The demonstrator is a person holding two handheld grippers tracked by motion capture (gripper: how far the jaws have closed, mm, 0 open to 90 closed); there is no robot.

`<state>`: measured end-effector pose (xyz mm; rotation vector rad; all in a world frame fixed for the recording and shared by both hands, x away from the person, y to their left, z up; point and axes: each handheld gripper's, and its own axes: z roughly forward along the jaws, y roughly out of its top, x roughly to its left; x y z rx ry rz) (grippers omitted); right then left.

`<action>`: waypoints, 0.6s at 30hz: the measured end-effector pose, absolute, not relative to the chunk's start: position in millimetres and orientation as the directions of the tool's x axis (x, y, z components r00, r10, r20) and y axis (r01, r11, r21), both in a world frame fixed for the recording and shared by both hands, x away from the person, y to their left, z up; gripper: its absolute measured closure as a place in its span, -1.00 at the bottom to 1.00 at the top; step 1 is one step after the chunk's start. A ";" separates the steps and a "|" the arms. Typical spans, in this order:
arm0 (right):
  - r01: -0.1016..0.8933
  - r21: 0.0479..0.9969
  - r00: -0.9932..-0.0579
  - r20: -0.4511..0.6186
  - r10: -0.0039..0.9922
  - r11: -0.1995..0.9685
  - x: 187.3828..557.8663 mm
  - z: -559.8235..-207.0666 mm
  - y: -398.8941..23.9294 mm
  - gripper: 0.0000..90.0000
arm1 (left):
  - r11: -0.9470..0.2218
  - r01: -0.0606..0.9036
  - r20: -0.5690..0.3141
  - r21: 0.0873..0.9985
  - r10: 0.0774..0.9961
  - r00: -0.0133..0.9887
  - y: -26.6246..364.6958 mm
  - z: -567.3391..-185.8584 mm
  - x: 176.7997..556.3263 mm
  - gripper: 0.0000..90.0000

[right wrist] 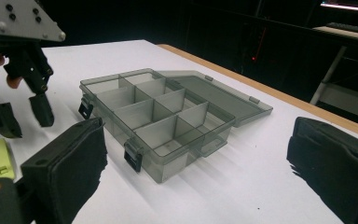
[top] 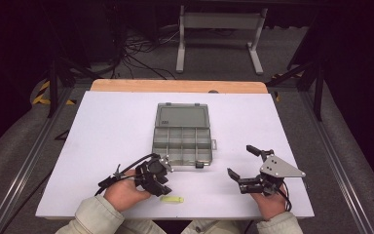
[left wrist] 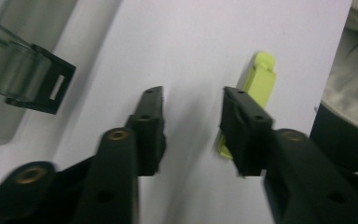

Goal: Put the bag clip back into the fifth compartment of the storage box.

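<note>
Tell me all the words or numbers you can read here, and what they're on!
None: no words or numbers can be read.
The grey box, its lid and the yellow clip show no writing.
The grippers' black jaws are plain too.

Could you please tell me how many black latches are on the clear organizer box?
2. Both are on the front wall of the open organizer box: the far latch near one corner and the near latch closer to the camera. No others seem hidden.
</note>
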<state>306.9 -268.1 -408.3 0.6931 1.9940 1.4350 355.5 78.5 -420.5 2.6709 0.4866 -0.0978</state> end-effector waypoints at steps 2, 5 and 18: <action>0.076 0.956 -0.697 -0.154 0.701 0.285 306.9 -408.3 -268.2 -0.90 | -0.841 0.350 -0.147 0.412 0.317 0.937 79.6 -418.4 356.4 -0.10; 0.075 0.955 -0.696 -0.155 0.701 0.286 306.7 -408.2 -268.2 -0.90 | -0.833 0.349 -0.135 0.430 0.322 0.937 79.8 -416.1 354.4 -0.47; 0.074 0.956 -0.698 -0.154 0.699 0.285 306.7 -408.1 -268.2 -0.90 | -0.843 0.285 -0.101 0.457 0.269 0.958 74.1 -410.3 336.4 -0.97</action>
